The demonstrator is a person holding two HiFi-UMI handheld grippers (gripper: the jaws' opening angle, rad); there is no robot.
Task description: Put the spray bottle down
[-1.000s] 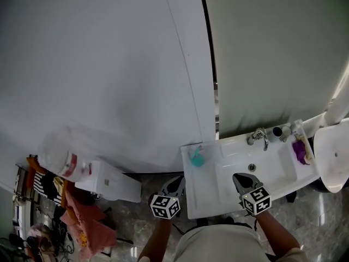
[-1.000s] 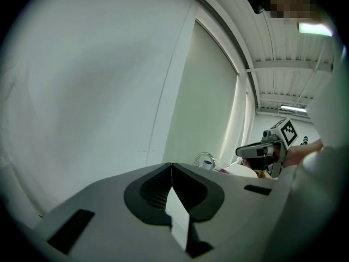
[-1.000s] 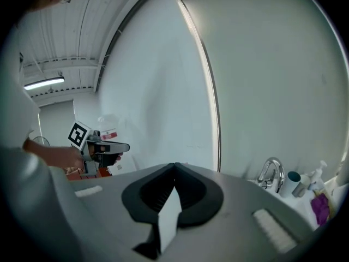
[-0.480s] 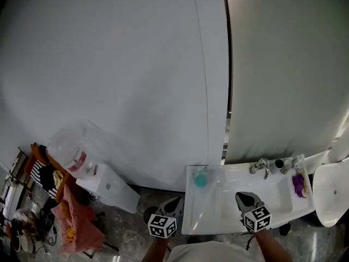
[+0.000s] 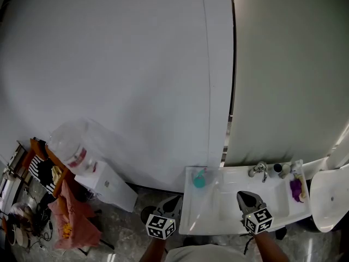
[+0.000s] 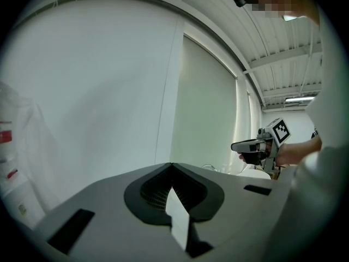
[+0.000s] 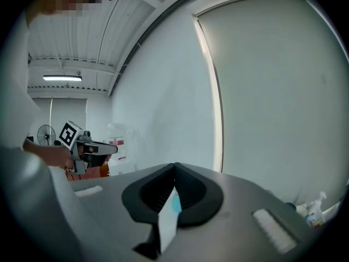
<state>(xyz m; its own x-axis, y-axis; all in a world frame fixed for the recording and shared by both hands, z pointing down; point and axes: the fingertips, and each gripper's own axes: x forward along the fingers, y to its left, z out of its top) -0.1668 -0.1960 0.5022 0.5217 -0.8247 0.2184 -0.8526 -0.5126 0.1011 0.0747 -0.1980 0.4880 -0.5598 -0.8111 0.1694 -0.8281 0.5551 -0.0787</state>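
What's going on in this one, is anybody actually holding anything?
A person stands at a white sink with a gripper in each hand. The left gripper and the right gripper both have their jaws together and hold nothing. The teal spray bottle stands on the sink's left ledge, apart from both grippers, so it looks already put down.

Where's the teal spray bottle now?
Head view, lower middle: the spray bottle sits on the left ledge of the white sink, left of the faucet.
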